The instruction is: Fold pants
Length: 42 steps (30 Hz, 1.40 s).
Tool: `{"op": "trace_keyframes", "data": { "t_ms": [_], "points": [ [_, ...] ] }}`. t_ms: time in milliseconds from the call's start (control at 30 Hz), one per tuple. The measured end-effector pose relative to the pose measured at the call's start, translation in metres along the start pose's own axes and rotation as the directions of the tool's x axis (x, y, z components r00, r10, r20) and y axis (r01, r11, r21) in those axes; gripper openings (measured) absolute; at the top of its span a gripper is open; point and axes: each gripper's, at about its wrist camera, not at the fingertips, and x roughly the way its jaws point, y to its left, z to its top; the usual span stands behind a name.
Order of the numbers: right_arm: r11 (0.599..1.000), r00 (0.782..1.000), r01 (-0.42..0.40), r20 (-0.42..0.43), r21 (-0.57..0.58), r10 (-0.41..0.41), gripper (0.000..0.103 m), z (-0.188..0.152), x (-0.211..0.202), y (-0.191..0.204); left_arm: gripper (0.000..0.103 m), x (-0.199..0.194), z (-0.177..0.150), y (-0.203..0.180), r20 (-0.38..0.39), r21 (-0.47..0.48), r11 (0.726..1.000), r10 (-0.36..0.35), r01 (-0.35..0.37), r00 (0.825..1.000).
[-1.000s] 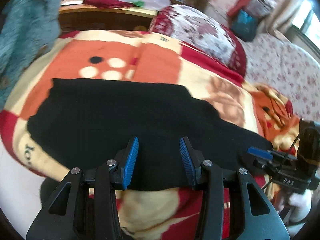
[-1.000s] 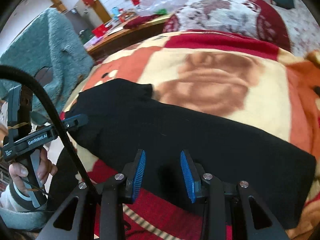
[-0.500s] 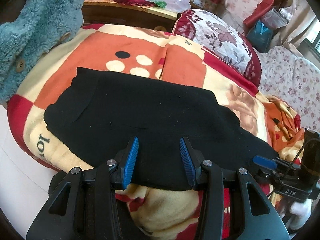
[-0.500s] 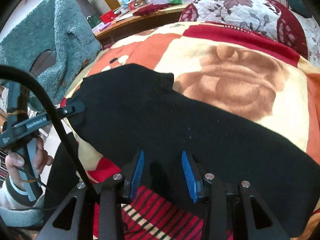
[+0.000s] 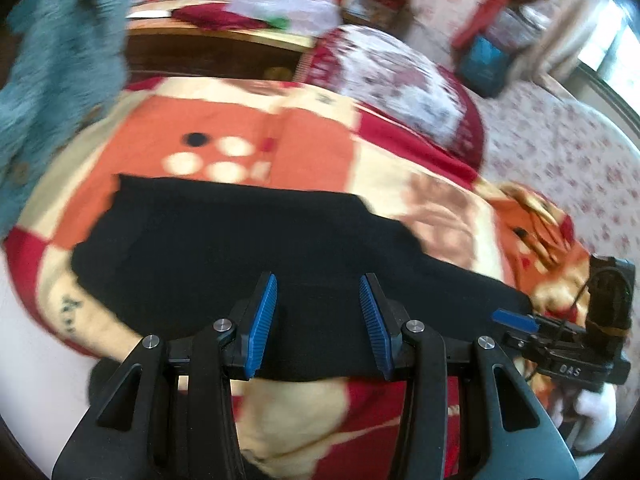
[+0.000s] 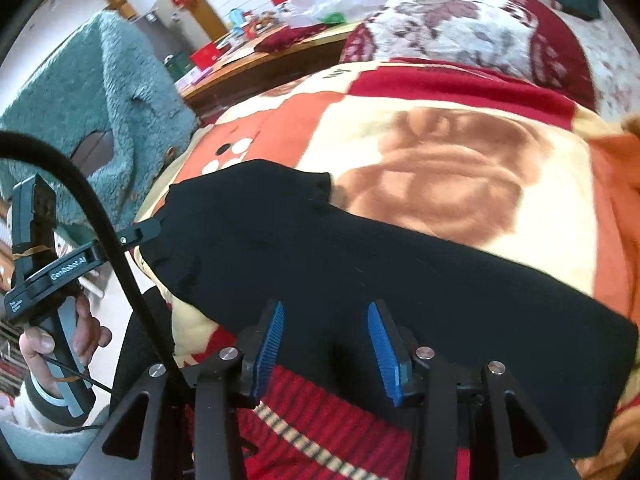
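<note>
pants: black knit pants [image 5: 256,256] lie flat, lengthwise on orange-and-cream patterned blanket [image 5: 320,148] | left claw [image 5: 318,322] spread, empty | right claw [image 6: 326,344] spread, empty | change: both hover again, slightly withdrawn; no fold begun

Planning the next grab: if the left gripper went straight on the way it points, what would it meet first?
Most likely the black pants, whose near edge lies between the open left gripper fingers; depth is unclear.
</note>
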Motion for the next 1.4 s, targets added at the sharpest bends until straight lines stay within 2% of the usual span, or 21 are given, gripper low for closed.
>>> {"op": "trace_keyframes", "data": {
  "t_ms": [133,300,467,567,633,767,933,1000,1133,1167,1267,1400],
  "points": [
    [0.997,1.000,0.020,0.007,0.071,-0.020,0.046,-0.020,-0.021,-0.023,0.052,0.018,0.000,-0.035,-0.049,0.073,0.994,-0.081,0.084,0.996],
    [0.969,1.000,0.026,0.000,0.244,-0.027,0.047,-0.056,-0.047,-0.064,0.052,0.051,-0.001,-0.079,-0.154,0.156,0.975,-0.136,0.160,0.979],
    [0.905,0.998,0.054,0.001,0.421,-0.060,0.048,-0.094,-0.066,-0.105,0.052,0.084,-0.005,-0.128,-0.246,0.248,0.942,-0.163,0.224,0.956],
    [0.852,0.999,0.026,0.012,0.523,-0.038,0.048,-0.108,-0.069,-0.126,0.052,0.097,-0.007,-0.152,-0.293,0.308,0.914,-0.173,0.264,0.940],
    [0.834,0.999,0.008,0.022,0.551,-0.024,0.048,-0.110,-0.069,-0.132,0.052,0.104,-0.008,-0.165,-0.321,0.338,0.894,-0.185,0.295,0.929],
    [0.809,0.998,0.023,0.028,0.587,-0.049,0.049,-0.111,-0.066,-0.143,0.052,0.124,-0.007,-0.191,-0.381,0.384,0.858,-0.190,0.341,0.905],
    [0.784,0.995,0.000,0.081,0.621,-0.065,0.049,-0.108,-0.062,-0.158,0.052,0.146,0.001,-0.214,-0.439,0.401,0.826,-0.206,0.396,0.874],
    [0.786,0.992,-0.023,0.110,0.617,-0.058,0.049,-0.107,-0.060,-0.161,0.052,0.155,0.007,-0.226,-0.463,0.399,0.807,-0.233,0.436,0.855],
    [0.737,0.978,-0.136,0.210,0.663,-0.009,0.050,-0.117,-0.059,-0.172,0.052,0.175,0.017,-0.254,-0.516,0.442,0.738,-0.257,0.510,0.817],
    [0.724,0.972,-0.164,0.233,0.670,0.004,0.052,-0.119,-0.059,-0.173,0.052,0.180,0.018,-0.262,-0.537,0.452,0.715,-0.261,0.534,0.803],
    [0.714,0.962,-0.208,0.271,0.668,0.027,0.057,-0.123,-0.059,-0.174,0.052,0.201,0.016,-0.283,-0.627,0.443,0.660,-0.256,0.606,0.736],
    [0.721,0.959,-0.216,0.282,0.658,0.030,0.060,-0.125,-0.060,-0.171,0.052,0.221,0.010,-0.303,-0.666,0.458,0.631,-0.223,0.626,0.712]
  ]
}}
